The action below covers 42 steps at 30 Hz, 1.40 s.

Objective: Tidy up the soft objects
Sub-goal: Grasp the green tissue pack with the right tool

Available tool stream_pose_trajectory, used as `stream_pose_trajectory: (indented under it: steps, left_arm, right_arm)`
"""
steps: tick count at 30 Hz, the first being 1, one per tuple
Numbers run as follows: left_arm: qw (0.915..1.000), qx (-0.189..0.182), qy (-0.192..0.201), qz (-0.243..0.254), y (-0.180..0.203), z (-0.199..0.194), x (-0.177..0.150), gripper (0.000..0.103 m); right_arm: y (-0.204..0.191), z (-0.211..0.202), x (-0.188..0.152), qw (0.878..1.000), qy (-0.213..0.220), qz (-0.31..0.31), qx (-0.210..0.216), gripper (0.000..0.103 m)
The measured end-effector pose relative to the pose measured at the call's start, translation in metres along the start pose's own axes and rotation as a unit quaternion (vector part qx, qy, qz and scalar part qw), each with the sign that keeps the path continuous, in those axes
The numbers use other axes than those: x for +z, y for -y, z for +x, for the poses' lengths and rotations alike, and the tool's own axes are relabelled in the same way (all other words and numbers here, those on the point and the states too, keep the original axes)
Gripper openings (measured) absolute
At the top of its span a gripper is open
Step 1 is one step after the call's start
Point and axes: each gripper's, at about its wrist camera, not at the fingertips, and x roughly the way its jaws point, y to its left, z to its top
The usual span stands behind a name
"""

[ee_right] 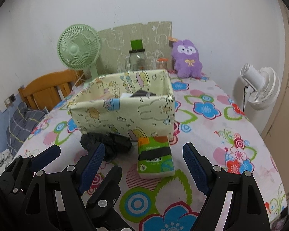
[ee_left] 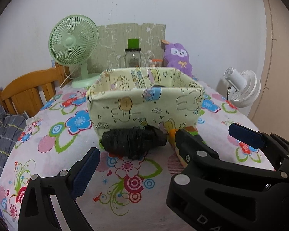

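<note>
At the far left I see a wooden headboard (ee_left: 27, 90) with slatted rails, then a pale green desk fan (ee_left: 73, 46) with a round wire grille standing on the table's flowered cloth (ee_left: 48, 154). My left gripper (ee_right: 78, 153) hangs low over that cloth with its ribbed blue pads spread apart and nothing between them; in front of it lies a crumpled black bundle (ee_left: 133, 141), soft and wrinkled, touching the front wall of the fabric bin (ee_left: 144, 107). The bin is a boxy, cream-coloured cloth container printed with cartoon animals, with something dark showing inside, too hidden to tell. Behind it stand a glass jar (ee_left: 133, 56) and a fuzzy purple plush toy (ee_right: 186, 59). Just right of the bundle, a green plastic-wrapped tissue pack (ee_right: 155, 156) lies flat, a black band across it, near the bin's front corner. My right gripper (ee_right: 142, 165) is released, pads wide on either side of the pack, not touching it. A white ribbed fan (ee_right: 260, 88) stands at the far right.
</note>
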Motion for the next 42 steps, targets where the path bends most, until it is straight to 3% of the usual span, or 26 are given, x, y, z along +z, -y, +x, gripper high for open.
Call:
stream_pose_trajectory:
  steps: [17,29,34,42]
  left_arm:
    - [0.9969,0.011,-0.077,0.003,-0.002,0.041,-0.014,0.098]
    - [0.9939,0.018,-0.109,0.008,0.001,0.053,-0.013,0.098]
    - [0.9942,0.024,-0.104,0.013,0.002,0.051,-0.01,0.098]
    - [0.9953,0.04,-0.087,0.014,-0.002,0.05,0.002,0.098]
  right_arm:
    - [0.007,0.046,-0.014,0.998,-0.059,0.008,0.001,0.085]
    - [0.012,0.064,-0.014,0.995,-0.097,0.009,-0.003,0.059]
    - [0.015,0.059,-0.013,0.996,-0.086,0.021,0.003,0.054]
    - [0.017,0.042,-0.004,0.998,-0.056,0.026,-0.001,0.053]
